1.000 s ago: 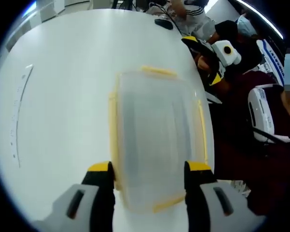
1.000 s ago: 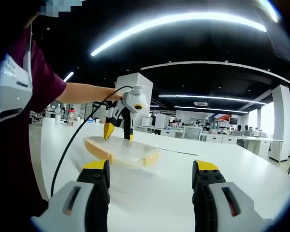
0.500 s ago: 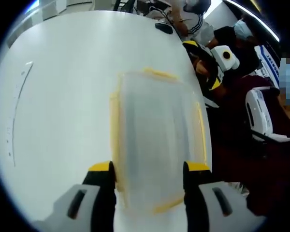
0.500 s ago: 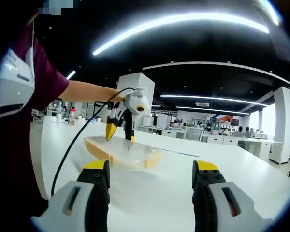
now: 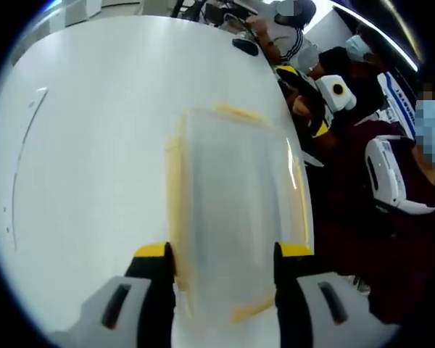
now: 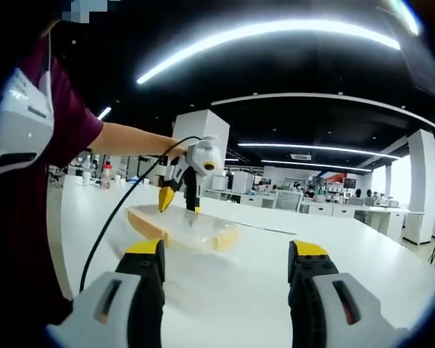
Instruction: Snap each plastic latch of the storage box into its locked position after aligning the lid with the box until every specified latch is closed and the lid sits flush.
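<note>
Left gripper view, centre: the storage box (image 5: 232, 225), translucent with yellow trim, lies on the white counter (image 5: 94, 145) with its clear lid (image 5: 235, 203) over it. Yellow latches run along its left side (image 5: 174, 217), its right side (image 5: 302, 203), its far end (image 5: 239, 111) and its near end (image 5: 250, 308). The picture is too blurred to tell whether any latch is snapped down or whether the lid sits flush.

My left gripper (image 5: 223, 252) stands wide open at the bottom of the frame. Its two yellow-tipped jaws straddle the near end of the box, one at each long side; I cannot tell whether they touch the trim. It holds nothing.

Right gripper view, bottom: my right gripper (image 6: 226, 250) is likewise wide open and empty, well apart from the box (image 6: 183, 230), which lies at centre left with the left gripper (image 6: 177, 199) poised over its far part. In the left gripper view the right gripper (image 5: 312, 109) appears at upper right, beyond the counter edge.

To do this step well, I judge that the lid should first be squared on the rim all round, then each latch pressed at its middle, straight toward the box wall, while the other gripper steadies the box so it does not slide on the smooth counter. Working opposite latches in turn should keep the lid from tilting.
</note>
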Action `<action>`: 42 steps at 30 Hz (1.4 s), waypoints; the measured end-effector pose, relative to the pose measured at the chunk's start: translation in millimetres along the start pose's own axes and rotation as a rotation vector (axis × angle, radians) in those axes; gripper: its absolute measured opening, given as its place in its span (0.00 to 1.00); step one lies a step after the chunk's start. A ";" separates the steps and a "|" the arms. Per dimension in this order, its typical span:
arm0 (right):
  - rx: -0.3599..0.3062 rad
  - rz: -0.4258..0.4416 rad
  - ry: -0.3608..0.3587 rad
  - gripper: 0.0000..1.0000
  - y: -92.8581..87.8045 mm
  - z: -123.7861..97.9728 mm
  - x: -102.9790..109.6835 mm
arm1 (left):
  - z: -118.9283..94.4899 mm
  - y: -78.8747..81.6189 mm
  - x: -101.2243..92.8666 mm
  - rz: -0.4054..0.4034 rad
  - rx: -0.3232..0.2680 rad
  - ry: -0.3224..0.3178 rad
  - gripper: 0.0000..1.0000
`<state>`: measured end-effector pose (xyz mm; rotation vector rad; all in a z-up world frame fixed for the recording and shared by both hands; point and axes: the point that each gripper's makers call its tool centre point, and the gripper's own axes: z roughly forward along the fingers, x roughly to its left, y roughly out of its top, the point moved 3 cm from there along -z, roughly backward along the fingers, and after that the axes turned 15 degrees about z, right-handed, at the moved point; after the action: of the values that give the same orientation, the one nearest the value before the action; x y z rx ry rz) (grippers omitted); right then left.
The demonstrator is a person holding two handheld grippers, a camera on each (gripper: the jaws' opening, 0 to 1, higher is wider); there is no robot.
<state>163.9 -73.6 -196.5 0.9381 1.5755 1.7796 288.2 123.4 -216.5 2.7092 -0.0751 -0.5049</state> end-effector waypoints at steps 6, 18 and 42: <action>0.021 -0.031 -0.002 0.68 2.2 -2.6 0.3 | 1.4 4.1 -1.4 0.000 0.043 0.014 0.57; 0.040 -0.033 -0.030 0.68 -2.1 -12.6 -5.4 | -6.4 6.1 0.3 -0.006 0.172 0.103 0.61; 0.042 -0.018 -0.032 0.69 -9.8 -16.0 -2.4 | -10.4 1.5 -6.7 -0.004 0.181 0.136 0.55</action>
<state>152.0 -83.6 -207.4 0.9646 1.6014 1.7171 285.7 126.6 -204.8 2.9130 -0.0819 -0.3280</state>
